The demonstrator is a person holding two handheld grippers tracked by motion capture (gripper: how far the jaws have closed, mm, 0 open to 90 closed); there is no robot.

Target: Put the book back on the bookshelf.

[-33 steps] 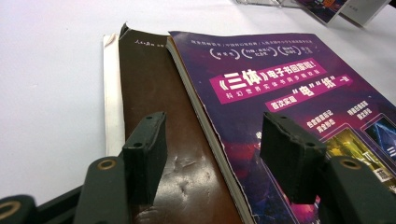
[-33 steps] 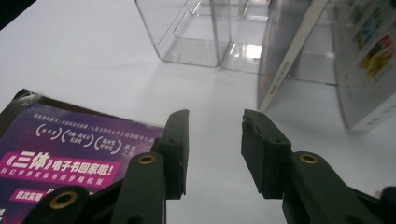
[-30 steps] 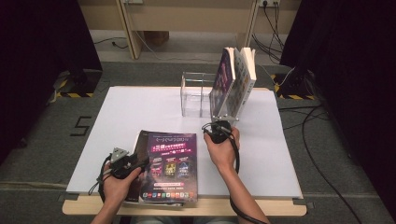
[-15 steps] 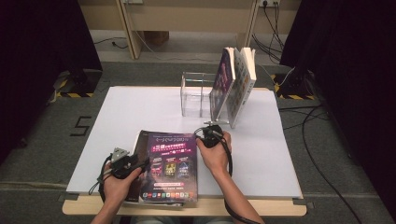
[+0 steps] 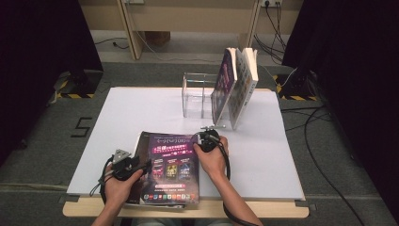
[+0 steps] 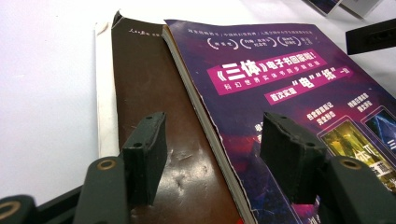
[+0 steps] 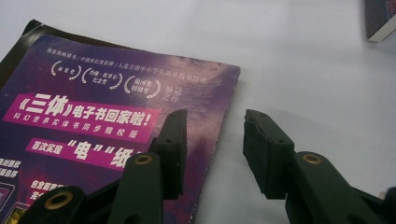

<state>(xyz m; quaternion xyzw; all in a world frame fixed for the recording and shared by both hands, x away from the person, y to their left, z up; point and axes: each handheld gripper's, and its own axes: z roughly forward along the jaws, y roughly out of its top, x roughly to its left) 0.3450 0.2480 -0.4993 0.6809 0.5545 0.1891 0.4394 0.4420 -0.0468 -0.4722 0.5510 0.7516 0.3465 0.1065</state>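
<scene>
A purple-covered book (image 5: pixel 171 167) tops a small stack at the table's front, over a brown book (image 6: pixel 149 93) and a white one (image 6: pixel 105 102). My left gripper (image 5: pixel 141 165) is at the stack's left side. Its jaws stand open (image 6: pixel 212 158), one over the brown cover, one over the purple book (image 6: pixel 289 84), and grip nothing. My right gripper (image 5: pixel 197 139) hovers at the purple book's far right corner. It is open (image 7: pixel 215 149) and has just been opening. One jaw is over the purple cover (image 7: pixel 93 116) and the other over bare table.
A clear plastic rack (image 5: pixel 197 94) stands at the back of the white table (image 5: pixel 141 108). Two books, one purple (image 5: pixel 223 87) and one pale (image 5: pixel 244 84), stand leaning at the rack's right end. Bare table lies left and right of the stack.
My right gripper has come down and towards the near left, from by the standing books to the purple book's far right corner. The left gripper has kept still.
</scene>
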